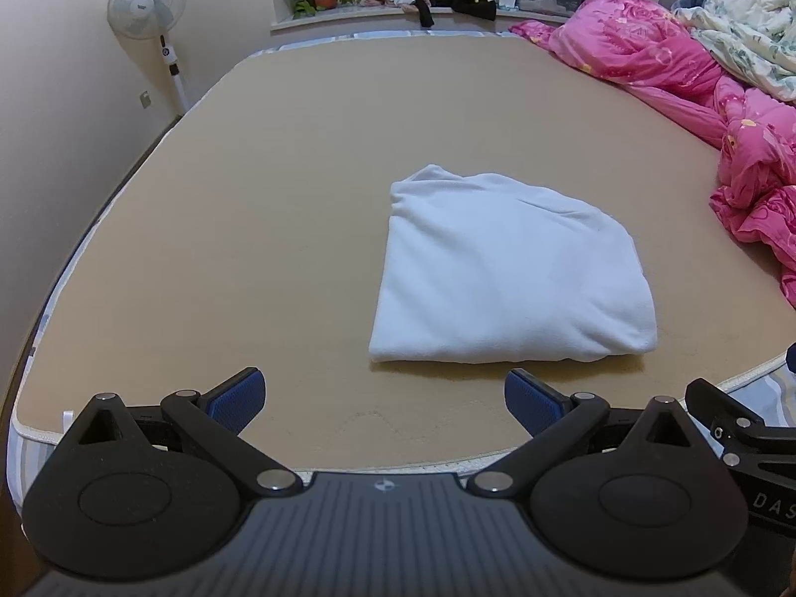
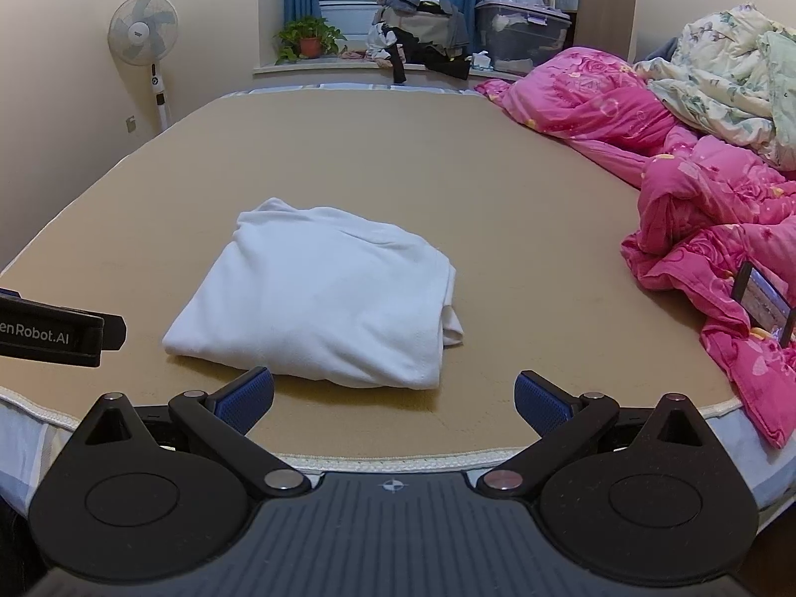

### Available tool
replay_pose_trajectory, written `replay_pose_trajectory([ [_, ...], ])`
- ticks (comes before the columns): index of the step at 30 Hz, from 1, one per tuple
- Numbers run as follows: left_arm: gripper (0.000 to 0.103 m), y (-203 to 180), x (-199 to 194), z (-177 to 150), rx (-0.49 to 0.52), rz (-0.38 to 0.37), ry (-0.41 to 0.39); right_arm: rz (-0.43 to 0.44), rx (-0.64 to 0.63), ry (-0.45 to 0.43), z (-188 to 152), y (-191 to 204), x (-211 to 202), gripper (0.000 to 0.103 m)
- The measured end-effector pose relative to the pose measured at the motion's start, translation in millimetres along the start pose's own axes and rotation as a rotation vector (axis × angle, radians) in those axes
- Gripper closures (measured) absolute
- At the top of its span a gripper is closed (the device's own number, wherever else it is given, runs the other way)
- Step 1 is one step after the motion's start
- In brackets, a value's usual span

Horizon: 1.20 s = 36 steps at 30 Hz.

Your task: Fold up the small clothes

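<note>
A white garment (image 1: 507,273) lies folded into a compact rectangle on the tan bed (image 1: 298,199). In the right wrist view the folded garment (image 2: 323,298) sits left of centre on the bed (image 2: 522,248). My left gripper (image 1: 383,398) is open and empty, just in front of the garment's near edge and slightly left of it. My right gripper (image 2: 393,398) is open and empty, just in front of the garment's near right corner. Neither gripper touches the cloth. The other gripper's body shows at the right edge of the left wrist view and the left edge of the right wrist view.
A pink quilt (image 1: 696,99) and a floral quilt (image 2: 721,84) are heaped along the bed's right side. A phone (image 2: 763,303) leans on the pink quilt. A standing fan (image 1: 149,5), a potted plant (image 2: 308,40) and piled clothes (image 2: 423,25) are beyond the bed.
</note>
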<state>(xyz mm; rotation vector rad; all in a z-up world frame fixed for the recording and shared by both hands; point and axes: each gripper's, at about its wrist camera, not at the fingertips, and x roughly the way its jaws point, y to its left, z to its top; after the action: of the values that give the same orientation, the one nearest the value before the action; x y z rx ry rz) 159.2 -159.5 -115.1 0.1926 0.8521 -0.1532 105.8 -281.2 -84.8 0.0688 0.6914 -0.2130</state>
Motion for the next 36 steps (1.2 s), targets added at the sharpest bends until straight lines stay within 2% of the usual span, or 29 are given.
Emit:
replay_pose_trajectory([
  [36, 0.0, -3, -3, -1, 0.03, 0.029, -0.014, 0.021, -0.007, 0.003, 2, -9, -19, 0.001],
])
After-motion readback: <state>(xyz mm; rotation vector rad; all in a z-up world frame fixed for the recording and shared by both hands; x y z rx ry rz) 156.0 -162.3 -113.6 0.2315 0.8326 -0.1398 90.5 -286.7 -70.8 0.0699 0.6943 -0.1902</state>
